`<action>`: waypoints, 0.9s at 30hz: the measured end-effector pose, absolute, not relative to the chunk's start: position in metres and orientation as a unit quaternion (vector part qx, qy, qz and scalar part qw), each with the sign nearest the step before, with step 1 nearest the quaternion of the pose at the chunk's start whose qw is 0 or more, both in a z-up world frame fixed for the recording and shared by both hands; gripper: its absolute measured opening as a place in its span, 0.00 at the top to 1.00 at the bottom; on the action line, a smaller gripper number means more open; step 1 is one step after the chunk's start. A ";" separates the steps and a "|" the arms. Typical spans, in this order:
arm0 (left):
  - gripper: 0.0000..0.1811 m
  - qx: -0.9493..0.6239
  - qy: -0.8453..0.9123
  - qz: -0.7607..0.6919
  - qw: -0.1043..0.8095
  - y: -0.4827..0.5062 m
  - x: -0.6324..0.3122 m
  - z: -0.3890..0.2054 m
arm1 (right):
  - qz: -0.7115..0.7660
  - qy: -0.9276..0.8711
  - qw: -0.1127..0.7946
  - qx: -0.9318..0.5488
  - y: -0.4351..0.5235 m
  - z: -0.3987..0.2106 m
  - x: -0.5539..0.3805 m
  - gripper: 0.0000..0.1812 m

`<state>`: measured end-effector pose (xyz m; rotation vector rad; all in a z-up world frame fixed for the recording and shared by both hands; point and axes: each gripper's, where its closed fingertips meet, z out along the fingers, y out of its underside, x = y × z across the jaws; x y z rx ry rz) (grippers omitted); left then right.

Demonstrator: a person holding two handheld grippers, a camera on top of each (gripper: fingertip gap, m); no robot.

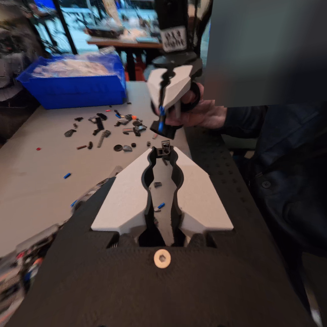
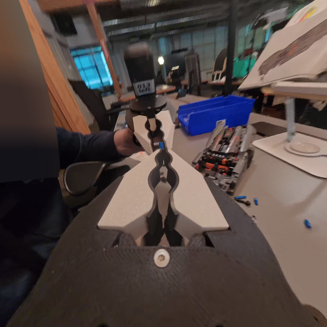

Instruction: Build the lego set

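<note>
A small dark grey lego connector (image 1: pixel 164 149) is sitting pinched between the tips of the left gripper (image 1: pixel 164 150), just above the frame's centre in the left wrist view; its long axis is running upright, with one end poking above the fingertips and its round hole facing the camera; the jaws are standing apart behind it, closing only at the tips. Above and slightly right, the right gripper (image 1: pixel 161 122) is pointing down toward it, clamping a blue pin (image 1: pixel 161 123) whose long axis is running near vertical, lower end aimed at the connector but apart from it; a hand (image 1: pixel 196 115) is holding that gripper. In the right wrist view the right gripper (image 2: pixel 161 150) is closing at its tips on the blue pin (image 2: pixel 161 145) at centre frame, with the left gripper (image 2: pixel 155 141) meeting it from above.

Loose lego pieces (image 1: pixel 109 127), mostly black and grey, are lying scattered on the grey table (image 1: pixel 35 168) at centre left; single blue pins (image 1: pixel 67 175) are lying nearer; a blue bin (image 1: pixel 74 85) is standing at upper left. In the right wrist view a partly built lego model (image 2: pixel 224 155) is lying at centre right, an open instruction booklet (image 2: pixel 292 53) is propping up at upper right, and 1 white stand base (image 2: pixel 300 150) is sitting beneath it; the workshop behind is blurring into windows and desks.
</note>
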<state>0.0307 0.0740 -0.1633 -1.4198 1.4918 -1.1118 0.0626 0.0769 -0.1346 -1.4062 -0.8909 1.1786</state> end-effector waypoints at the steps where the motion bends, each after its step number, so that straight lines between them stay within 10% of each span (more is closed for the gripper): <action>1: 0.93 -0.565 0.575 -0.434 0.402 0.082 0.018 -0.158 | 0.482 -0.368 0.527 -0.595 0.080 -0.136 0.071 1.00; 27: 0.92 -0.639 0.728 -0.120 0.216 0.045 -0.036 -0.323 | 0.569 -0.346 0.408 -0.624 0.061 -0.178 0.064 1.00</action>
